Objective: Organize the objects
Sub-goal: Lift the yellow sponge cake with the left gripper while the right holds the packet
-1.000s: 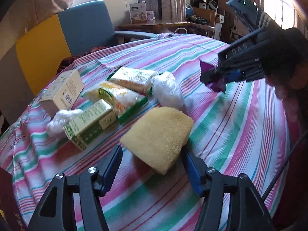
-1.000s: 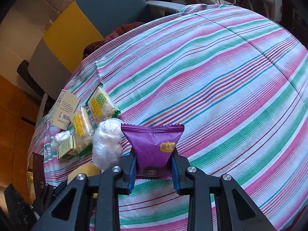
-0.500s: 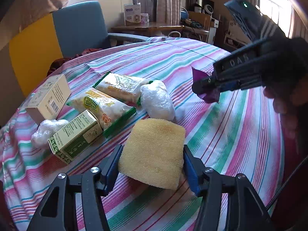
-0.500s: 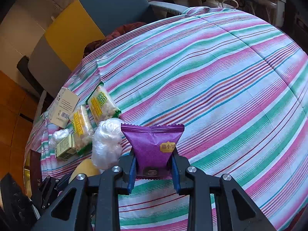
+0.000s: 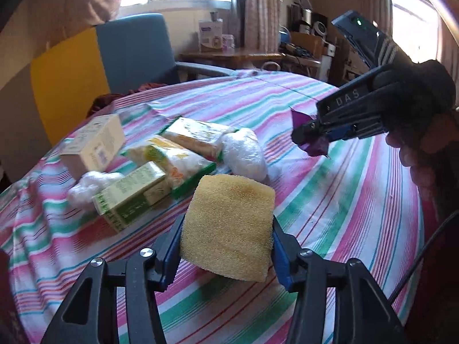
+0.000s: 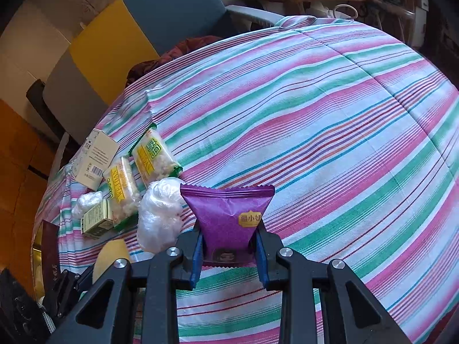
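A yellow sponge (image 5: 229, 223) sits between the blue pads of my left gripper (image 5: 225, 243), whose jaws are closing; both pads touch its sides. The sponge's far end tilts up off the striped tablecloth (image 5: 344, 200). In the right wrist view, my right gripper (image 6: 229, 246) is shut on a purple snack packet (image 6: 226, 212) and holds it upright above the cloth. In the left wrist view, that right gripper (image 5: 304, 139) hovers to the right with the purple packet (image 5: 315, 149) in it. The sponge (image 6: 110, 258) shows at lower left in the right wrist view.
A cluster lies left of the sponge: a white box (image 5: 94, 143), a green box (image 5: 129, 197), two snack packs (image 5: 198, 134) (image 5: 172, 160) and two plastic-wrapped bundles (image 5: 246, 154) (image 5: 89, 183). A blue and yellow chair (image 5: 129, 51) stands behind the table's left edge.
My left gripper's jaws have narrowed from wide apart onto the sponge, which now fills the gap and tilts up. The right gripper with the purple packet has stayed where it was.
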Tool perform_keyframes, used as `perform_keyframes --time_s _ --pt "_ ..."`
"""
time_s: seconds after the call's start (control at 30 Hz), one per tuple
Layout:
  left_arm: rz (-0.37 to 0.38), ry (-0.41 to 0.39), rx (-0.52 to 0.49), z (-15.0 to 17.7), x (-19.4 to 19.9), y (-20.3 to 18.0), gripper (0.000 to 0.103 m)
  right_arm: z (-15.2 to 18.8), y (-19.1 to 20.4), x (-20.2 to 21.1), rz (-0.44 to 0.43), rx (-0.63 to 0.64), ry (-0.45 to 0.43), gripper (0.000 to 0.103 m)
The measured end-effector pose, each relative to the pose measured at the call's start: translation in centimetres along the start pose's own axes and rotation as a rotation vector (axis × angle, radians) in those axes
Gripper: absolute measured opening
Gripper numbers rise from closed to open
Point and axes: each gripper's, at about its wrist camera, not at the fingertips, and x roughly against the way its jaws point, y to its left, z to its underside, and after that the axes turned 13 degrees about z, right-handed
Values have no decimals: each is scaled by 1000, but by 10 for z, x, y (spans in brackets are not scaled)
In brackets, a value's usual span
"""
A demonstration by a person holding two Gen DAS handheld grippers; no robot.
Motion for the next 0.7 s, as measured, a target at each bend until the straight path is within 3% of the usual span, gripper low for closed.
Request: perform_keyframes --time_s 0.27,0.7 --pt "-46 -59 101 14 27 17 54 1 2 3 31 31 -21 31" --pt "-76 -108 171 46 84 28 54 2 10 5 35 79 -42 31"
